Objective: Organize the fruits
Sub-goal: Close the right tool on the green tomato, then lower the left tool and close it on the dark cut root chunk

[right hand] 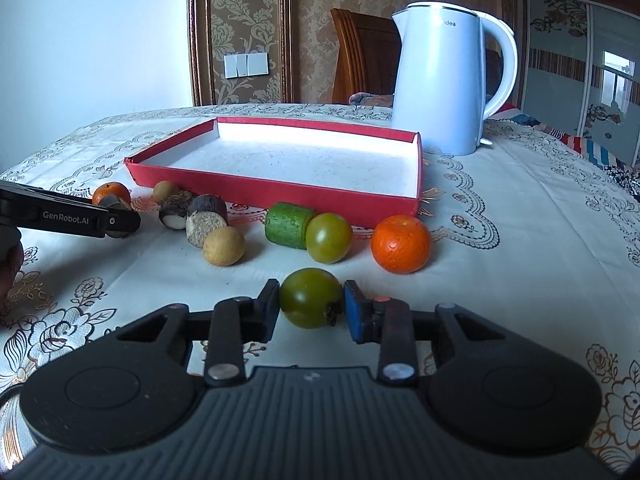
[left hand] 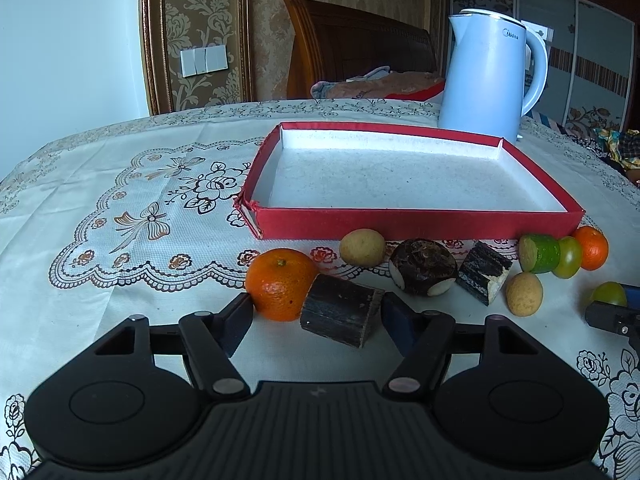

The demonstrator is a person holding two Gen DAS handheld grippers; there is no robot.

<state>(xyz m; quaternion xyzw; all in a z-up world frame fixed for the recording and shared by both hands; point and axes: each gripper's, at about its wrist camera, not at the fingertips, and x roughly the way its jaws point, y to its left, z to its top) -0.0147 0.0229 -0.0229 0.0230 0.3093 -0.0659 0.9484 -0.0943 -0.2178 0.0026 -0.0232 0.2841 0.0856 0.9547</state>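
Left wrist: left claw (left hand: 316,312) wide, dark sugarcane piece (left hand: 340,310) between its fingers, not gripped; orange (left hand: 281,284) touching the left fingertip; red tray (left hand: 420,222) beyond on the table (left hand: 120,300).
Right wrist: right claw (right hand: 311,304) clamped on green tomato (right hand: 310,298); second orange (right hand: 401,244) ahead-right.

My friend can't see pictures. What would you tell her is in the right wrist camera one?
The right gripper is shut on a small green tomato on a flowery tablecloth. Behind it lie another green tomato, an orange, a green cylinder piece and small brown fruits, in front of an empty red tray and a white kettle.
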